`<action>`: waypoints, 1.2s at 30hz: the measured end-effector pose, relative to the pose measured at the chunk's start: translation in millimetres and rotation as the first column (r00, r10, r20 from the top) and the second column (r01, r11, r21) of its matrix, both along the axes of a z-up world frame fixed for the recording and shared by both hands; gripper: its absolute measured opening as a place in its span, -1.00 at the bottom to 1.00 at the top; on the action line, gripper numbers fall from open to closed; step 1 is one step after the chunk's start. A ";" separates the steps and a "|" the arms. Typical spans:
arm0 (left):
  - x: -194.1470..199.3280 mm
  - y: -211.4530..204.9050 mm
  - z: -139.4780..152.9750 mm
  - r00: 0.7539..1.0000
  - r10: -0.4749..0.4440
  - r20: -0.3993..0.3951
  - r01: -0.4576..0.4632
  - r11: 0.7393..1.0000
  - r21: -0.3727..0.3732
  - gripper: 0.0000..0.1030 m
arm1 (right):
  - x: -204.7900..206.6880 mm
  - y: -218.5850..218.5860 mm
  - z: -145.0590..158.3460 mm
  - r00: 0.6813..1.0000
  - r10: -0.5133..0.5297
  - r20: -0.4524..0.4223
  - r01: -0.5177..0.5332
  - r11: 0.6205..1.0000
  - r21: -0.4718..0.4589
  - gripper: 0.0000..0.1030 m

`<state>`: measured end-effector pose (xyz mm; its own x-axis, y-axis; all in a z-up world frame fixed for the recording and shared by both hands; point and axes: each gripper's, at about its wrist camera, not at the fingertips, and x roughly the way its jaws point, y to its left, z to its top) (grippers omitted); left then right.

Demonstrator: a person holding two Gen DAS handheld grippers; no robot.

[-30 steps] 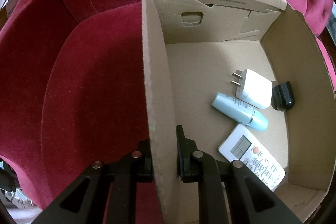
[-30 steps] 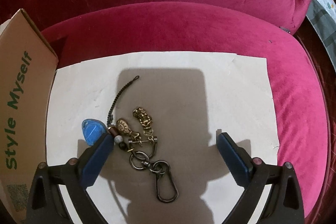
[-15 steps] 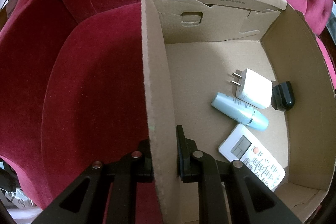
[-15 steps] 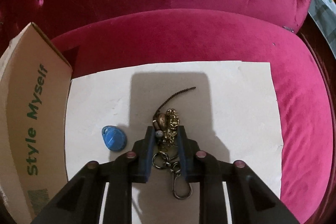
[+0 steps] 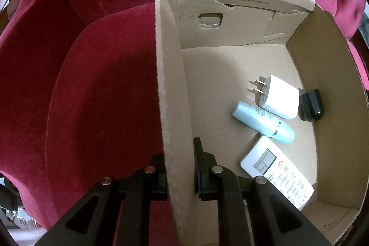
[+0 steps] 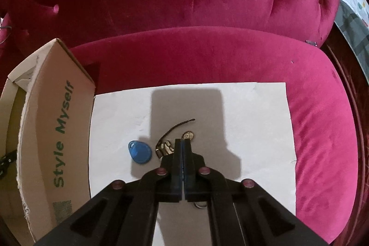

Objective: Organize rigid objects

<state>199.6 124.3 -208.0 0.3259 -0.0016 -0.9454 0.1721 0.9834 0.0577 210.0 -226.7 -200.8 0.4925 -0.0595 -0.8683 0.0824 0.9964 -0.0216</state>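
Brass keychain [image 6: 166, 146] is now pinched in the closed right gripper [image 6: 182, 142], which spread wide a second ago. Left gripper [image 5: 180, 167] still clamps the box [image 5: 171, 93] wall, so boxing comes next.

Velvet, cardboard and plastic

Plush crimson velvet sofa [image 6: 230, 57]; matt corrugated cardboard box [image 5: 230, 66]; glossy black plastic adapter [image 5: 311, 105]; matt white paper sheet [image 6: 258, 121].

I see a deep red velvet sofa [image 6: 207, 4] filling both views, its back tufted with buttons and its seat cushion [image 6: 311, 119] rounded at the front. Light falls from above, casting hard shadows. A patterned cloth [image 6: 352, 22] shows at the far right edge.
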 end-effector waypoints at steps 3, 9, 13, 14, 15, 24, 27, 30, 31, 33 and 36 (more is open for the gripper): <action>-0.5 0.4 0.6 1.000 0.001 0.000 -0.001 1.000 -0.003 -0.68 | -2.1 -2.8 0.0 1.000 -0.002 -0.001 0.002 1.000 0.001 -1.00; 0.1 2.3 0.3 1.000 0.000 0.000 0.000 1.000 -0.003 -0.68 | -13.4 -2.5 -1.6 1.000 0.013 -0.003 -0.013 1.000 -0.011 -1.00; 1.1 2.4 0.0 1.000 -0.001 -0.001 0.001 1.000 -0.002 -0.68 | -13.7 1.0 -9.0 0.999 0.037 -0.003 -0.037 0.999 -0.028 0.18; 1.2 2.6 0.0 1.000 -0.001 -0.001 0.001 1.000 -0.001 -0.68 | -13.7 3.4 -11.0 0.999 0.046 -0.001 -0.046 0.998 -0.049 0.25; 1.3 2.6 0.1 1.000 -0.001 -0.001 0.001 1.000 -0.001 -0.68 | -13.5 6.2 -13.4 0.998 0.055 -0.012 -0.056 0.995 -0.082 0.25; 2.0 3.7 -0.1 1.000 -0.002 -0.002 0.002 1.000 -0.003 -0.68 | -10.7 4.5 -36.0 0.997 0.046 -0.061 -0.049 0.998 -0.050 0.48; 2.0 3.7 -0.1 1.000 -0.001 -0.002 0.001 1.000 -0.003 -0.68 | -7.9 2.3 -47.1 0.997 0.032 -0.075 -0.037 0.998 -0.059 0.48; 2.2 3.8 -0.2 1.000 -0.002 -0.002 0.002 1.000 -0.001 -0.68 | -7.5 -1.8 -53.9 0.998 0.023 -0.061 -0.027 0.997 -0.067 0.62; 2.3 4.0 -0.3 1.000 -0.002 -0.002 0.002 1.000 -0.002 -0.68 | -7.3 -3.8 -55.8 0.998 0.021 -0.053 -0.024 0.998 -0.060 0.70; 2.3 4.2 -0.2 1.000 -0.002 -0.002 0.002 1.000 -0.001 -0.68 | -8.6 -6.2 -57.7 0.999 0.019 -0.037 -0.022 0.998 -0.056 0.77; 2.9 5.3 -0.2 1.000 -0.001 -0.003 0.001 1.000 -0.003 -0.68 | -11.0 -6.3 -60.1 0.999 0.020 -0.035 -0.022 0.998 -0.061 0.79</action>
